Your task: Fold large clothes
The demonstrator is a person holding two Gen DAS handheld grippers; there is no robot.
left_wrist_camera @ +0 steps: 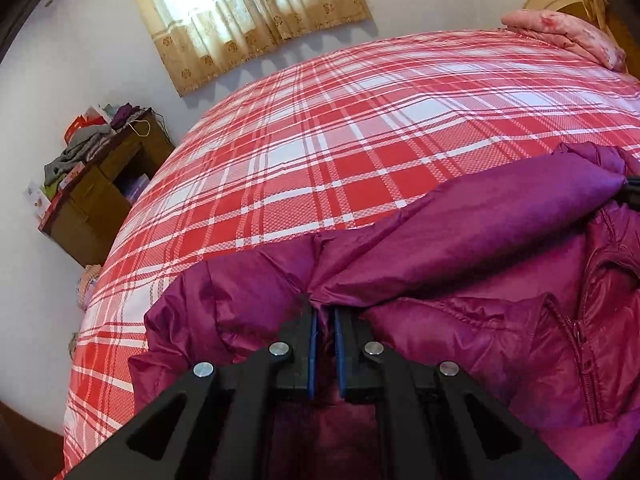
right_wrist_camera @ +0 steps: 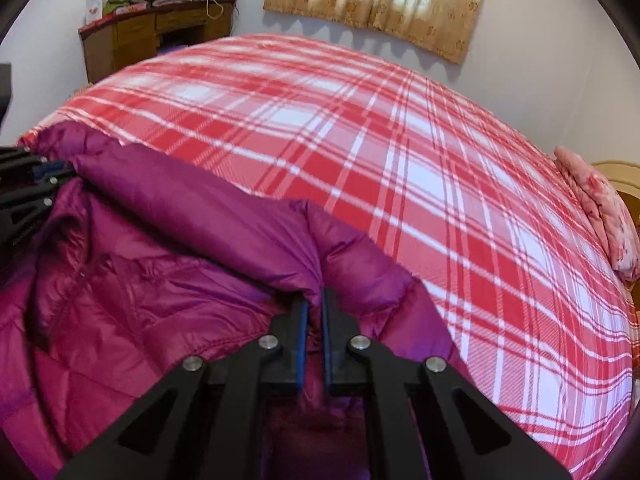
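Observation:
A purple puffer jacket (left_wrist_camera: 460, 248) lies on the red and white plaid bed (left_wrist_camera: 340, 128), its zipper front showing at the right. My left gripper (left_wrist_camera: 324, 312) is shut on a fold of the jacket at one end of its raised edge. In the right wrist view the jacket (right_wrist_camera: 160, 272) fills the lower left, and my right gripper (right_wrist_camera: 315, 304) is shut on the other end of the same edge. The left gripper shows at the left edge of the right wrist view (right_wrist_camera: 44, 172). The edge is stretched between the two grippers.
A wooden desk (left_wrist_camera: 100, 200) piled with clothes and boxes stands against the wall beyond the bed's far corner. A pink pillow (left_wrist_camera: 568, 36) lies at the head of the bed. A beige curtain (left_wrist_camera: 248, 16) hangs on the far wall.

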